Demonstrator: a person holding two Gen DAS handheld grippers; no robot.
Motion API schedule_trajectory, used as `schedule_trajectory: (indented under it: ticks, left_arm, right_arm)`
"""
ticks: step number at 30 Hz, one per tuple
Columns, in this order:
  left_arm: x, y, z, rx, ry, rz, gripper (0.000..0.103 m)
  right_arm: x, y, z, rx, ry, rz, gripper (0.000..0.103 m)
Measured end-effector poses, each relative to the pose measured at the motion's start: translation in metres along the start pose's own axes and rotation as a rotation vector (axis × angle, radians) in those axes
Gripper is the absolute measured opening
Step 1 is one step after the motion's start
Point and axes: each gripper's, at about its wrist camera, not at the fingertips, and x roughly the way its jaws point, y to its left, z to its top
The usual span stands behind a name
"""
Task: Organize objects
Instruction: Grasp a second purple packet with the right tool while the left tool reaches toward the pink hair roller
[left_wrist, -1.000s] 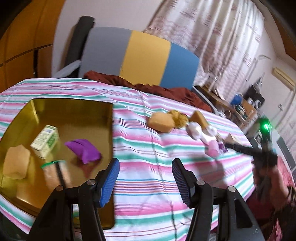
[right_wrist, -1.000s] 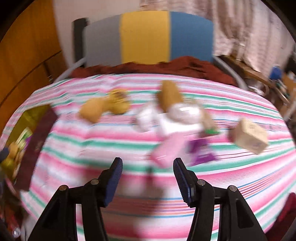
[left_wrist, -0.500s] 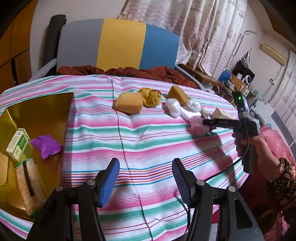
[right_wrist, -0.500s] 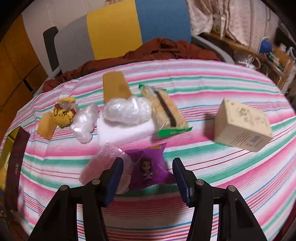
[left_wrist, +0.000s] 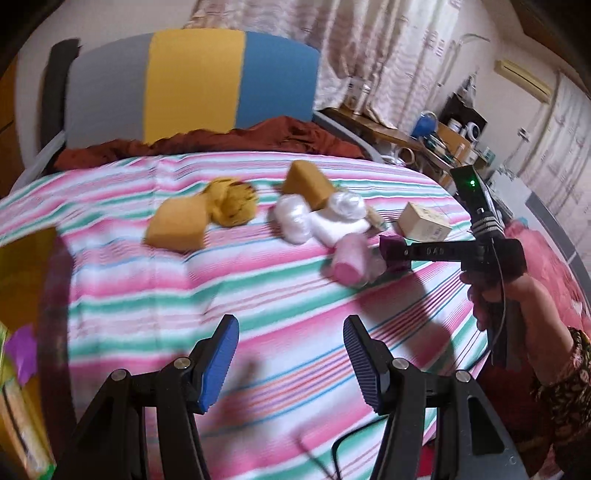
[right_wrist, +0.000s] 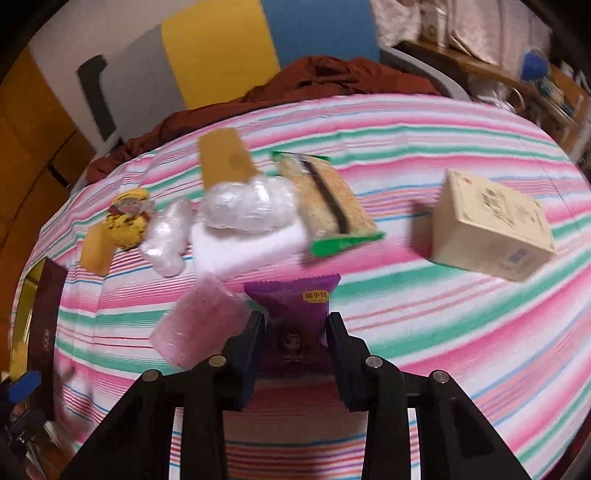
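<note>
The purple snack packet (right_wrist: 295, 317), lying on the striped cloth (right_wrist: 424, 332) beside a pink bubble-wrap roll (right_wrist: 199, 321), looked light, crinkly and slippery, best pinched across its flat middle. The right gripper (right_wrist: 295, 328) was clamped on it; the left gripper (left_wrist: 291, 354) hung apart, holding nothing.

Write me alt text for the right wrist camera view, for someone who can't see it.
The right gripper is shut on a purple snack packet lying on a pink, green and white striped cloth. A pink bubble-wrap piece lies just left of it, with a beige box to the right and a green-edged snack bar and clear plastic bundles behind.
</note>
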Motion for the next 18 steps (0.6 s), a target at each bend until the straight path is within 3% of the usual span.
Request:
schedule_trajectory:
  ticks: [3, 9, 14, 18]
  left_arm:
    - [0.022, -0.018, 0.015, 0.052, 0.031, -0.029, 0.06]
    - [0.072, -0.051, 0.039, 0.136, 0.092, -0.073, 0.06]
    - [0.112, -0.065, 0.049, 0.166, 0.159, -0.075, 0.06]
    - [0.124, -0.075, 0.052, 0.211, 0.164, -0.073, 0.06]
  right_arm:
    - [-0.002, -0.008, 0.0, 0.006, 0.017, -0.047, 0.035]
    - [0.004, -0.016, 0.0, 0.024, 0.053, -0.046, 0.038]
    - [0.0, -0.025, 0.001, 0.058, 0.038, -0.045, 0.034]
    - [-0.001, -0.03, 0.003, 0.084, 0.039, -0.032, 0.034]
